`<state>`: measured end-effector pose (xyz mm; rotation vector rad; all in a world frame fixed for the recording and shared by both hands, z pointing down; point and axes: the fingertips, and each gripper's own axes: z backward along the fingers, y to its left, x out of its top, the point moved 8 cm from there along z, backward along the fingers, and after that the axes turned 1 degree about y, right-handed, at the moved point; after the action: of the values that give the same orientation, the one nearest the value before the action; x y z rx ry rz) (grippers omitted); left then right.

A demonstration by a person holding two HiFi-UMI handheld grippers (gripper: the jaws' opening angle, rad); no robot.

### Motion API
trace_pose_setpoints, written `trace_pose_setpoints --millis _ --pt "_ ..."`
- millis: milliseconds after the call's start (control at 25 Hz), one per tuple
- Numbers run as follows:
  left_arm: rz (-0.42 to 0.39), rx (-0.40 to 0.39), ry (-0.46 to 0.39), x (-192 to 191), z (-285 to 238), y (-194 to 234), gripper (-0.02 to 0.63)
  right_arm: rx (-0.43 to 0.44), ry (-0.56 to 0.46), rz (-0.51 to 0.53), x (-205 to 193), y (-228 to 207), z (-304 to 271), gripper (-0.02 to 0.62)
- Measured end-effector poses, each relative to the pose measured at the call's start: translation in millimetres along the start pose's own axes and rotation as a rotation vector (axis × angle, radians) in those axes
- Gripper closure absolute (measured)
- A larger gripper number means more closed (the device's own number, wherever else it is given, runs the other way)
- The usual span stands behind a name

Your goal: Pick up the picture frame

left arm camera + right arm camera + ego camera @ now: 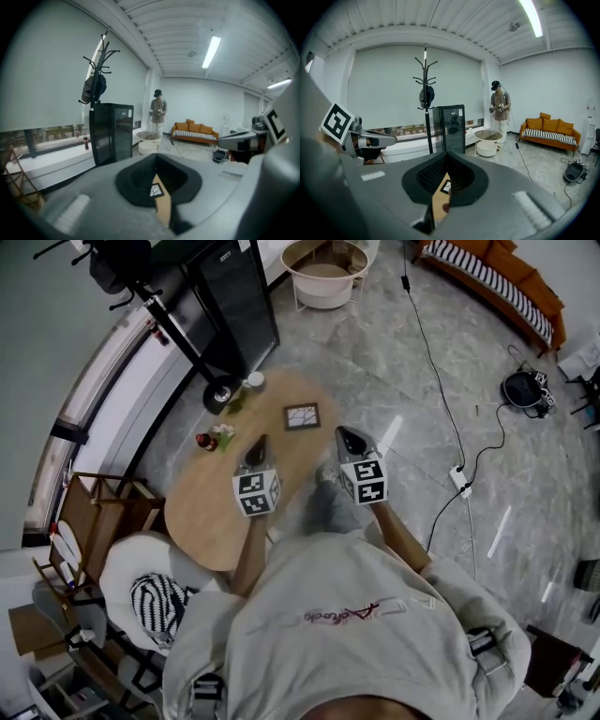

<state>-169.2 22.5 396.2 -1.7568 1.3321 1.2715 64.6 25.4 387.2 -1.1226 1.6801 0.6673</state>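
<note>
The picture frame [302,416], dark-rimmed with a pale cracked pattern, lies flat on the far part of the oval wooden table [206,512]. My left gripper [262,441] hovers over the table just near-left of the frame, shut and empty. To the frame's right, off the table edge, my right gripper [343,432] is shut and empty too. Through the slit under its shut jaws, the left gripper view [157,157] shows a sliver of the frame [155,190]. The right gripper view [446,153] shows the frame [446,186] the same way.
A small red-capped bottle [205,441], some greenery [234,399] and a white cup [254,381] stand on the table's far left. Beyond are a coat stand base [221,393], black cabinet [239,301] and round white table [328,273]. A cable with power strip [460,480] lies at right.
</note>
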Motion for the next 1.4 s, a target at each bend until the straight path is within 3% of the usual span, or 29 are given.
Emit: trace_pose_setpoints --millis 880,1400 --pt "0.026 0.068 0.046 78.8 -174.6 42.9 0.603 0.062 0.042 -0.022 74.7 -110.0 -165.2 0.589" --pt "0.045 0.143 0.092 83.2 -238.1 68.4 0.604 0.111 0.078 -0.029 83.3 -156.7 -240.0 0.589"
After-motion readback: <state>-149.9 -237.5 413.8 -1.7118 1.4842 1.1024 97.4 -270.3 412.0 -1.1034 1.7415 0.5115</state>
